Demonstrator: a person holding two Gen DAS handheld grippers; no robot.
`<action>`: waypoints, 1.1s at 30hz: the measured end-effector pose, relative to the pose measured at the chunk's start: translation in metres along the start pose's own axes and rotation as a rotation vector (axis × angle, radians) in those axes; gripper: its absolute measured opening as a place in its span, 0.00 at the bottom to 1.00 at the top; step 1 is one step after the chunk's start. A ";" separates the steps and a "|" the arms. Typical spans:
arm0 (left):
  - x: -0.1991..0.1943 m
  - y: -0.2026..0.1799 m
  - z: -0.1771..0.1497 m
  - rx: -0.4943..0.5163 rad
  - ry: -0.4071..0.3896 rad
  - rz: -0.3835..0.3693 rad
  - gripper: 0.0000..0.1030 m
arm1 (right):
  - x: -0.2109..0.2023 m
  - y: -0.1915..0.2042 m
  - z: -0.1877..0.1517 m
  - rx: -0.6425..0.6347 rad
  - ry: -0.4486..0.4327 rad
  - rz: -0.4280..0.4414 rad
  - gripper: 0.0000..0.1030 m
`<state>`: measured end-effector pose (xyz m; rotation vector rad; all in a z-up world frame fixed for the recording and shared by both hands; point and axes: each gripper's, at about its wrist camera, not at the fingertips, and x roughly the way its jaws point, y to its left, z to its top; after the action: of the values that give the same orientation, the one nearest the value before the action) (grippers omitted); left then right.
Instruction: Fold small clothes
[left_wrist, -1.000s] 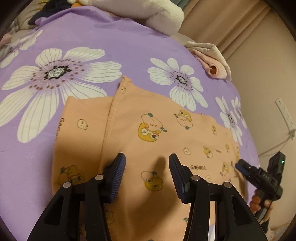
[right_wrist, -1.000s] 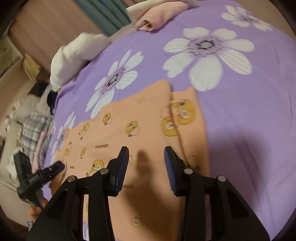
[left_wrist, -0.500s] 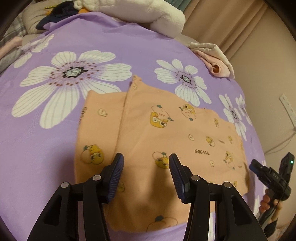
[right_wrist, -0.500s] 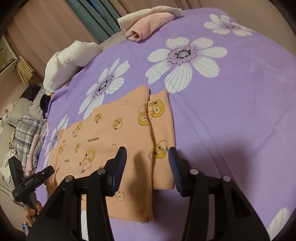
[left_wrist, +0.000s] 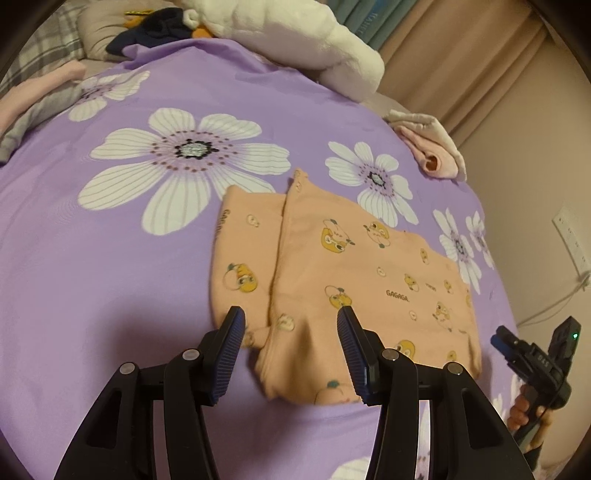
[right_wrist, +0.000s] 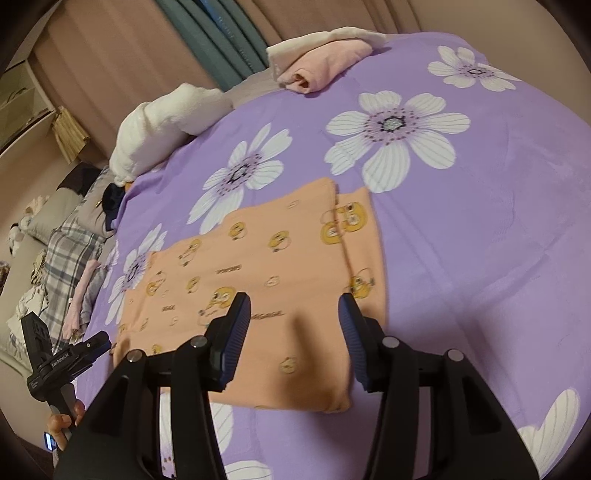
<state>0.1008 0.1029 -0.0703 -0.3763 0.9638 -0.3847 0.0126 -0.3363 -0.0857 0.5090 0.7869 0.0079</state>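
A home bedroom is showing here: a purple flowered bedspread is covering the bed, curtains are hanging behind, and a white plush blanket and plaid bedding are lying around.

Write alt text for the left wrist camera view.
An orange cartoon-print garment lies folded on a purple flowered bedspread, with the left gripper open and empty above its near edge. The right gripper appears at far right.

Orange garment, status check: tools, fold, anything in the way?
Left tool open, empty; right tool open, empty. Orange garment flat on purple bedspread, partly folded. Nothing in the way.
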 end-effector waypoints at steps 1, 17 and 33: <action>-0.003 0.002 -0.001 -0.013 -0.005 -0.002 0.49 | 0.000 0.003 -0.002 -0.007 0.004 0.005 0.49; -0.031 0.062 -0.040 -0.270 -0.014 -0.092 0.49 | 0.012 0.059 -0.028 -0.113 0.081 0.084 0.49; -0.033 0.075 -0.057 -0.359 0.016 -0.244 0.57 | 0.026 0.122 -0.042 -0.223 0.122 0.125 0.49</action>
<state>0.0467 0.1760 -0.1122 -0.8240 1.0061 -0.4362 0.0241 -0.2059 -0.0745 0.3473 0.8608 0.2421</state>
